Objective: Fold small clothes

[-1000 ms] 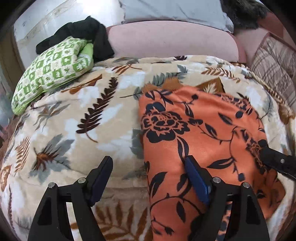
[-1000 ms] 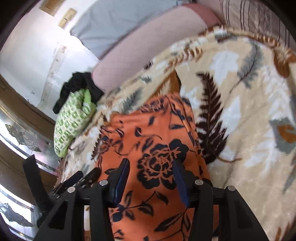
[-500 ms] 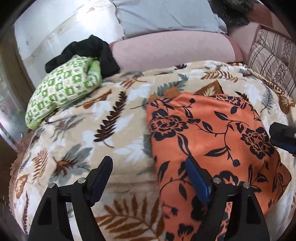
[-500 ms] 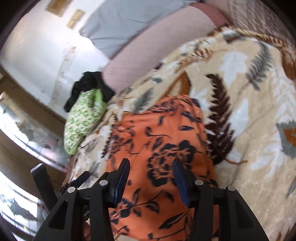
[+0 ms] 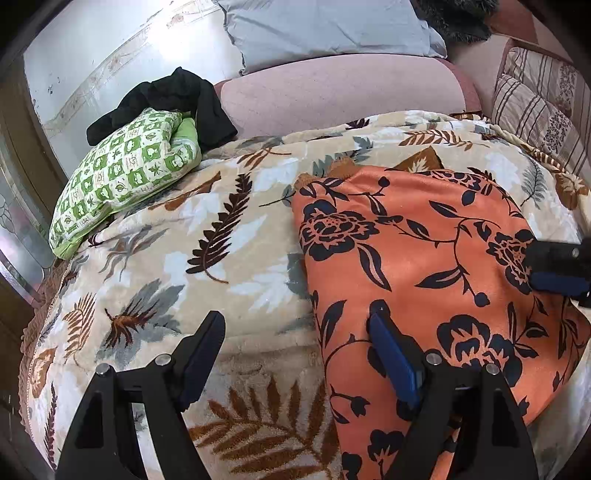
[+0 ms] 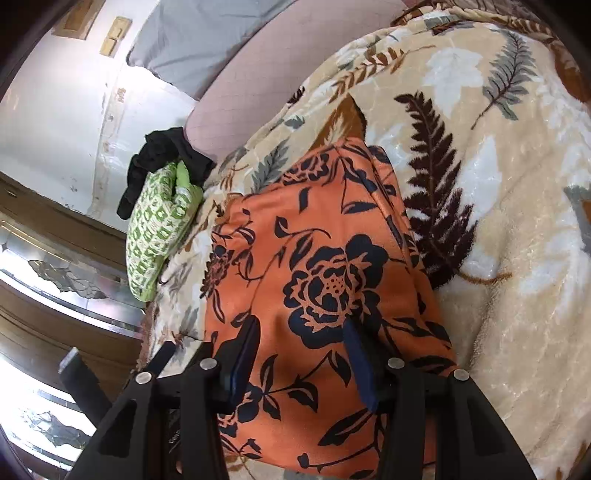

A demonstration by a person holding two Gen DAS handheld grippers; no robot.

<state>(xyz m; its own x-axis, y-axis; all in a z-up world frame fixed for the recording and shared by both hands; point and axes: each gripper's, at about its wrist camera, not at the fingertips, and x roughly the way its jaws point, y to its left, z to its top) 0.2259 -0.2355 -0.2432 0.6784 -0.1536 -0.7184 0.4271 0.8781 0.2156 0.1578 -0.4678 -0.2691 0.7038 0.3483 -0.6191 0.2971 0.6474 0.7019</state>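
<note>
An orange garment with a dark flower print (image 5: 424,258) lies folded on the leaf-patterned blanket (image 5: 207,236); it also shows in the right wrist view (image 6: 314,258). My left gripper (image 5: 295,328) is open and empty above the garment's left edge, its right finger over the cloth. My right gripper (image 6: 301,332) is open and empty, hovering over the garment's near end. Its fingers (image 5: 557,282) show at the right edge of the left wrist view.
A green-and-white checked folded cloth (image 5: 122,177) lies at the back left with a black garment (image 5: 177,96) on it. A pink sofa back (image 5: 340,88), a grey pillow (image 5: 325,29) and a striped cushion (image 5: 539,99) stand behind the blanket.
Both grippers have drawn back and up from the orange garment, so more of the blanket and sofa shows. Both stay open. The garment lies as before.
</note>
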